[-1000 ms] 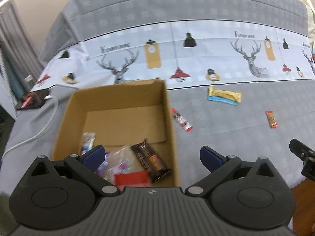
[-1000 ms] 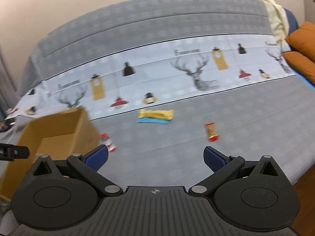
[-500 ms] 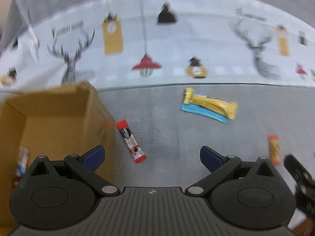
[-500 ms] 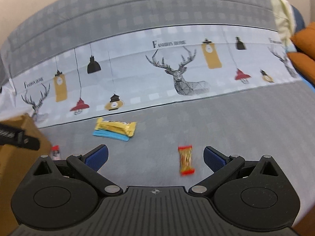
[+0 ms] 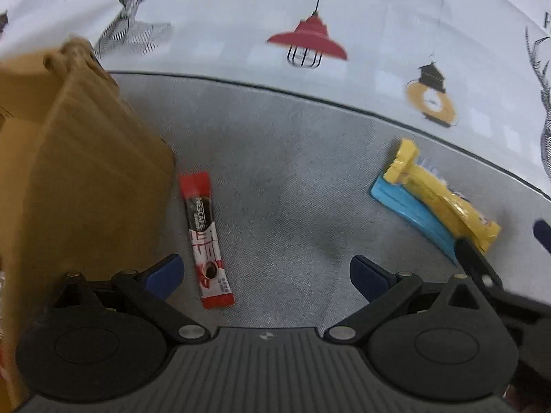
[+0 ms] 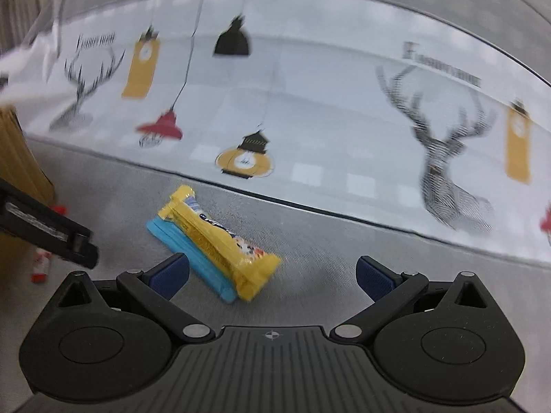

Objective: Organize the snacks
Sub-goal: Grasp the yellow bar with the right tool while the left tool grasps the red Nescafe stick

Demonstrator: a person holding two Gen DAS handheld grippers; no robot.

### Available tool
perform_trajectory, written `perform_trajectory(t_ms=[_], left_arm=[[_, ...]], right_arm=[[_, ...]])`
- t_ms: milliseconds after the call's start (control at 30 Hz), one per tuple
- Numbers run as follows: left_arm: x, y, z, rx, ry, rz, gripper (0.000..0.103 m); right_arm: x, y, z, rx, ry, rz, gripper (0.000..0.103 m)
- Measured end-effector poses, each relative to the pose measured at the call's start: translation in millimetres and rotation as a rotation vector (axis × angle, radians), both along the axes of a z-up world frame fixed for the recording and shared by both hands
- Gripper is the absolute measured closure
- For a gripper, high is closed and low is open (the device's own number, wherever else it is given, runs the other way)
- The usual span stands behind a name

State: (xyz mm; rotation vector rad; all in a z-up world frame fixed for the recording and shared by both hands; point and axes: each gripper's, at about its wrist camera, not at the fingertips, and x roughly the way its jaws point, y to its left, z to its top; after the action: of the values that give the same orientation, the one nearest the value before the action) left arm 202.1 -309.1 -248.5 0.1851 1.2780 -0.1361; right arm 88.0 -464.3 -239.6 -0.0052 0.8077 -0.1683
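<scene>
Below, the left hand-held gripper is held with jaws spread wide and empty over a red-and-white coffee stick sachet, laid lengthwise away from the camera beside the brown cardboard box; the right hand-held gripper, likewise spread and empty, is poised at a yellow wrapped bar stacked on a blue one, both angled diagonally on the grey cloth-covered surface.

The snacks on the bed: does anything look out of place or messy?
Nothing is spilled or torn. A red coffee stick lies on the grey bedspread just outside the cardboard box, and a yellow bar lies overlapping a blue one, both loose on the cover.
</scene>
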Motion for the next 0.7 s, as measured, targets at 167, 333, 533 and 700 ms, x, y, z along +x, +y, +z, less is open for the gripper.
perform_trajectory(t_ms=[167,333,533,700], left_arm=[[12.3,-5.9,-17.7,0.026,0.039,0.039,0.001],[27.8,8.7,-22.8,-0.071,0.08,0.169,0.005],[28.4,10.6,-4.2,-0.108,0.027,0.12,0.088],[22.5,22.6,2.4,-0.179,0.066,0.092,0.088]], right_arm=[[27.8,-0.5,-17.7,-0.002,0.013,0.035,0.001],[35.8,-1.5,-25.5,0.013,0.002,0.087,0.017],[25.7,1.3,-25.1,0.008,0.015,0.102,0.069],[-5.3,-13.8,-19.6,0.018,0.002,-0.081,0.072]])
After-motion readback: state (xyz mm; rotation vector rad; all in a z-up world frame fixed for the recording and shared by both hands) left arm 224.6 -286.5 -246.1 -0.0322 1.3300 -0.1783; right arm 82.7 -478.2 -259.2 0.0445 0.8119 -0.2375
